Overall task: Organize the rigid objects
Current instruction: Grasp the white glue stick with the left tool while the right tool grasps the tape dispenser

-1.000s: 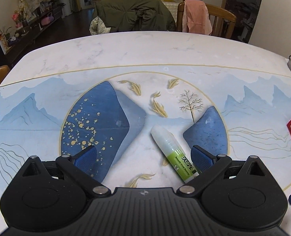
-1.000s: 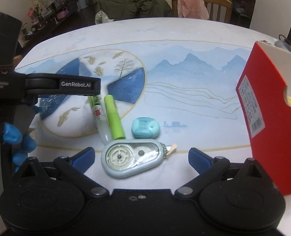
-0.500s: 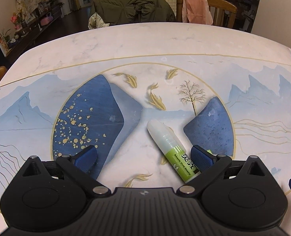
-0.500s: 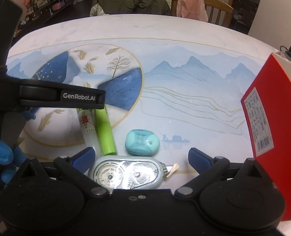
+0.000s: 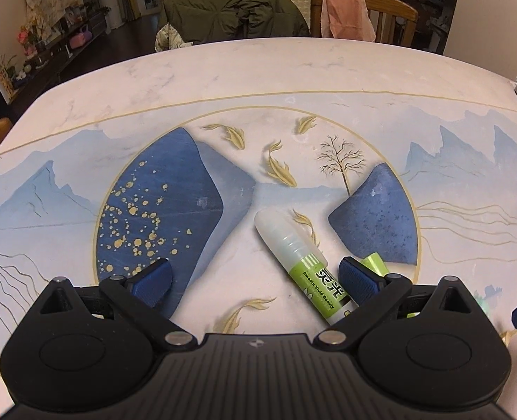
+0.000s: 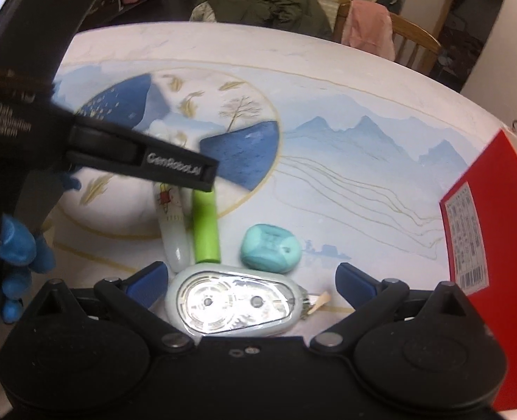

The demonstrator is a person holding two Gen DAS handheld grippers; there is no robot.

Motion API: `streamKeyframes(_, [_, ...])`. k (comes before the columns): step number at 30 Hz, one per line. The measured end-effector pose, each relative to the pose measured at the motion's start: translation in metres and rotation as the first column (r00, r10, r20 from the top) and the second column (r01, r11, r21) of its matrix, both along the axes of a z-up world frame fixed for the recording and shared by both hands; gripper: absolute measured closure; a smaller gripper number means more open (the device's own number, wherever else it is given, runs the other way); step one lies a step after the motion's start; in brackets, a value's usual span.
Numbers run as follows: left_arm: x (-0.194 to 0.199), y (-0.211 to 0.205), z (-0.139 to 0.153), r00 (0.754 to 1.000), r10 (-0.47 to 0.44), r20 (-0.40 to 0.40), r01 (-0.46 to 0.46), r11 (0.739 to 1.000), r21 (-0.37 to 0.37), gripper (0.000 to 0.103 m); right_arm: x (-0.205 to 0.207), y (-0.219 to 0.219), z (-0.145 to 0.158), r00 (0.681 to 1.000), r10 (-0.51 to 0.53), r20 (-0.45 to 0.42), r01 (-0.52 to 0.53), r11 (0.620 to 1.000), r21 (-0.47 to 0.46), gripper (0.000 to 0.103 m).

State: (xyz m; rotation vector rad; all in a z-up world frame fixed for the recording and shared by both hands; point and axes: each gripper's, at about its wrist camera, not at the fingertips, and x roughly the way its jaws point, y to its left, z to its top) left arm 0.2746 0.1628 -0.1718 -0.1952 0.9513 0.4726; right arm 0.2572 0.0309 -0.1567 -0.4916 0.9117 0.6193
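A glue stick [image 5: 302,259] with a frosted cap and green label lies on the painted table, just inside the right finger of my open left gripper [image 5: 255,278]. A lime-green stick [image 5: 374,261] peeks out behind that finger. In the right wrist view the glue stick [image 6: 172,225] and the green stick [image 6: 206,231] lie side by side, a teal eraser [image 6: 270,248] is to their right, and a pale correction-tape dispenser [image 6: 232,304] sits between the fingers of my open right gripper [image 6: 251,278], untouched. The left gripper body [image 6: 143,157] hangs over the sticks.
A red box [image 6: 486,231] stands at the right edge of the table [image 5: 223,80]. A blue-gloved hand [image 6: 17,259] holds the left gripper. Chairs draped with a green coat [image 5: 230,10] and a pink cloth [image 5: 346,10] stand behind the far edge.
The right gripper has moved forward and low over the correction-tape dispenser, which now lies between its fingers. The left gripper has shifted slightly, so the green stick shows beside its right finger.
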Motion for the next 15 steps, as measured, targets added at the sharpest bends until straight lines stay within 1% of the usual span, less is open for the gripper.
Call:
streamKeyframes(7, [-0.014,0.002,-0.001,1.0,-0.006,0.001,0.006,1.0,-0.012,0.001,0.001,-0.019,0.0,0.999,-0.041,-0.011,0.041,0.999,0.009,0.001])
streamKeyframes(15, [-0.037,0.0,-0.001,1.0,-0.021,0.004,0.021,0.998,-0.057,0.002,0.003,-0.06,-0.004,0.993,-0.108,-0.05,0.109,0.994,0.012,0.001])
